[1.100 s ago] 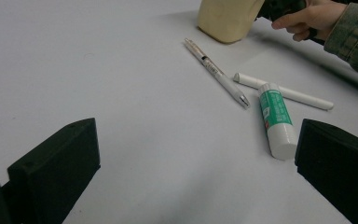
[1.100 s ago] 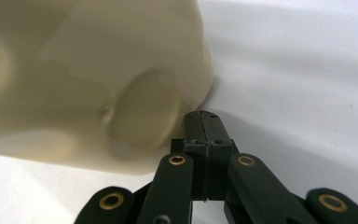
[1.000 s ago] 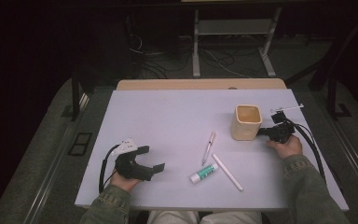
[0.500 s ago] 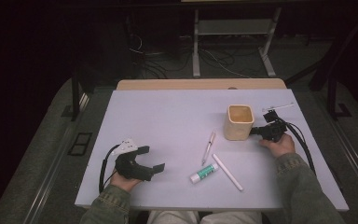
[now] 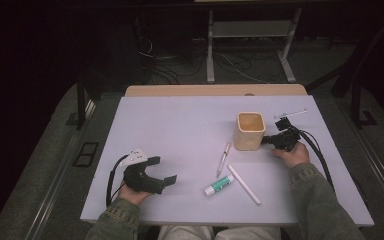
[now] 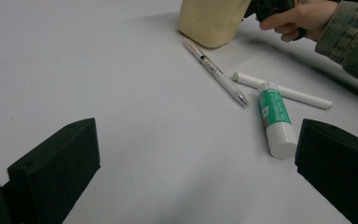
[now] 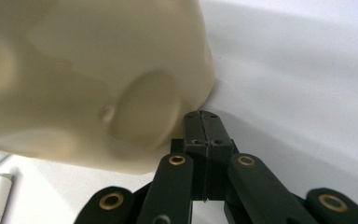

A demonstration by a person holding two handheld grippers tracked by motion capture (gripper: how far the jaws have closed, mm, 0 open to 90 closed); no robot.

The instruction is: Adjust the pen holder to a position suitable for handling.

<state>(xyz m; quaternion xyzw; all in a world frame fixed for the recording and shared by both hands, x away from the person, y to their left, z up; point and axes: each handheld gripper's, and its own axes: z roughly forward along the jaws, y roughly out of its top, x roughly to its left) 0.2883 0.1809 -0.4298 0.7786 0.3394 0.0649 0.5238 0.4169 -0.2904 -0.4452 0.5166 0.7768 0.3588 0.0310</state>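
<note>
A cream square cup (image 5: pixel 250 131) stands upright on the pale table (image 5: pixel 180 125), right of centre. My right gripper (image 5: pixel 269 140) is shut, and its tips press low against the cup's right side. In the right gripper view the closed tips (image 7: pixel 204 117) meet the cup (image 7: pixel 98 70) near its base. A white pen (image 5: pixel 224 157), a green-labelled glue stick (image 5: pixel 219 185) and a white stick (image 5: pixel 244 184) lie in front of the cup. My left gripper (image 5: pixel 164 170) rests open at the front left, holding nothing. Between its wide jaws (image 6: pixel 196 140) I see the glue stick (image 6: pixel 275 119) and the pen (image 6: pixel 216 72).
A thin white item (image 5: pixel 290 112) lies near the table's far right edge, behind the right hand (image 5: pixel 292 152). A cable (image 5: pixel 322 160) trails from the right gripper along the sleeve. Dark floor, cables and a metal stand lie beyond the table.
My right gripper has moved left, and the cup has slid left in front of it. The left gripper has stayed put.
</note>
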